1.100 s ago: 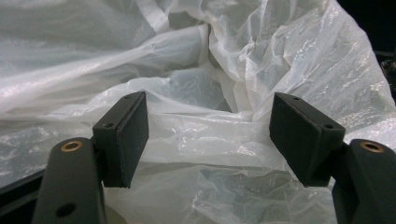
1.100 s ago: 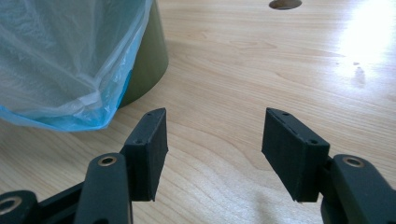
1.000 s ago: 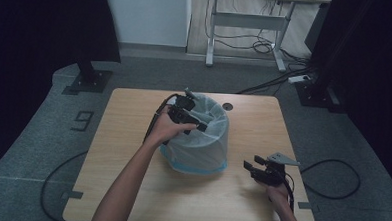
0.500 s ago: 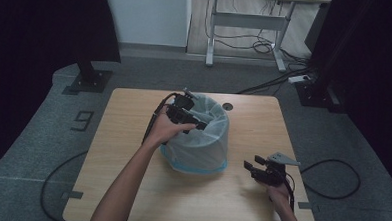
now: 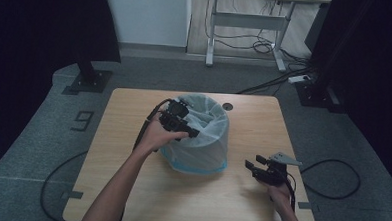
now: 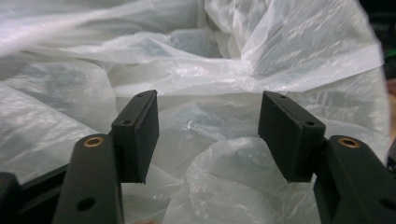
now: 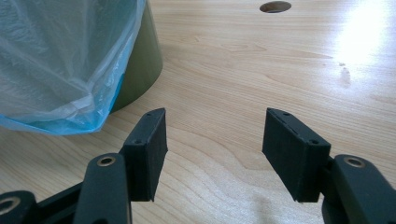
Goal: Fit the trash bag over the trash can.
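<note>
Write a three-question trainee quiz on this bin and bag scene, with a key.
1. True or false: the left tongs are at the rim of the bag-lined bin.
2. What lies under the right tongs? A: bare table; B: the plastic bag; C: a cable.
3. Fill in: the bag's hem, draped outside the bin, is edged in ____.

Key: 1 true. 2 A. 3 blue.

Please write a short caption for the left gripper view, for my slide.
Open left hand-held gripper facing the crumpled clear plastic bag, nothing gripped yet.
</note>
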`<state>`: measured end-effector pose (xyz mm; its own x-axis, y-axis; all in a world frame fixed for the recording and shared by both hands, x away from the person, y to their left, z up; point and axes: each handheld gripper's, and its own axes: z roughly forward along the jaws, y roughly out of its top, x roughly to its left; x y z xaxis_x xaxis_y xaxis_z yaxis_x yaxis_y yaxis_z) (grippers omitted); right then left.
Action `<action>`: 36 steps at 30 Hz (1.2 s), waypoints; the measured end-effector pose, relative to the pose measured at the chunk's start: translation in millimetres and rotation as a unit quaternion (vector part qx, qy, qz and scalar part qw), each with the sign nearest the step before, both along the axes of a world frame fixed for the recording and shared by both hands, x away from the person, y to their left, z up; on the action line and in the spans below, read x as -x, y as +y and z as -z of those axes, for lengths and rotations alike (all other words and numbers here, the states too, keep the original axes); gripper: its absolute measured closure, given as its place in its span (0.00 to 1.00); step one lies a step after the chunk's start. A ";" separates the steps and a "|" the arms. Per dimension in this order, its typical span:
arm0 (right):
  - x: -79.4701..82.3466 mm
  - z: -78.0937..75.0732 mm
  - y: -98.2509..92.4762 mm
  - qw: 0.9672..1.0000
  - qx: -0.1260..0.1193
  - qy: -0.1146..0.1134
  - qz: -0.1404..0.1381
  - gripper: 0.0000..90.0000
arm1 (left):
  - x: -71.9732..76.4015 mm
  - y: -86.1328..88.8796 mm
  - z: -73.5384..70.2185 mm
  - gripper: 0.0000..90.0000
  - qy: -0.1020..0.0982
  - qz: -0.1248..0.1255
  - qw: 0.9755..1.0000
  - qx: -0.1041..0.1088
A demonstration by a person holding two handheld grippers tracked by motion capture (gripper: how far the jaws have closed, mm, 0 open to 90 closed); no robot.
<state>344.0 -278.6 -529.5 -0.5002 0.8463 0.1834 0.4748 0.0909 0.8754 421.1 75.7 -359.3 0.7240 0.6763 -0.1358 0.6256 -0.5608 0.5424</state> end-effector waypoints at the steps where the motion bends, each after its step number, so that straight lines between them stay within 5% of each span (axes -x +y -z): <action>1: -0.2 0.3 -0.5 1.000 0.000 0.000 0.000 0.43 | -0.3 -1.7 1.2 0.44 0.001 0.002 1.000 -0.005; 4: -0.7 0.9 -1.7 1.000 0.001 0.002 0.001 0.43 | -1.8 -6.9 5.7 0.44 0.010 0.012 1.000 -0.023; 9: 0.0 -0.9 -3.5 1.000 -0.002 -0.004 0.006 0.43 | -2.4 -7.9 6.7 0.44 0.016 0.013 1.000 -0.014; 14: 0.2 -0.9 -3.5 1.000 -0.002 -0.004 0.006 0.43 | 0.4 -2.4 2.3 0.42 0.013 0.017 1.000 0.020; 21: -0.2 0.8 -1.8 1.000 0.002 -0.002 0.008 0.43 | 11.0 12.2 -11.0 0.40 -0.025 0.007 0.998 0.065; 29: 0.0 0.4 -1.3 1.000 0.004 -0.002 0.006 0.43 | 29.9 28.7 -17.8 0.39 -0.080 0.000 0.991 0.111; 36: 0.4 -0.6 -2.6 1.000 0.004 -0.003 0.008 0.43 | 38.8 44.9 -16.0 0.39 -0.098 -0.007 0.986 0.135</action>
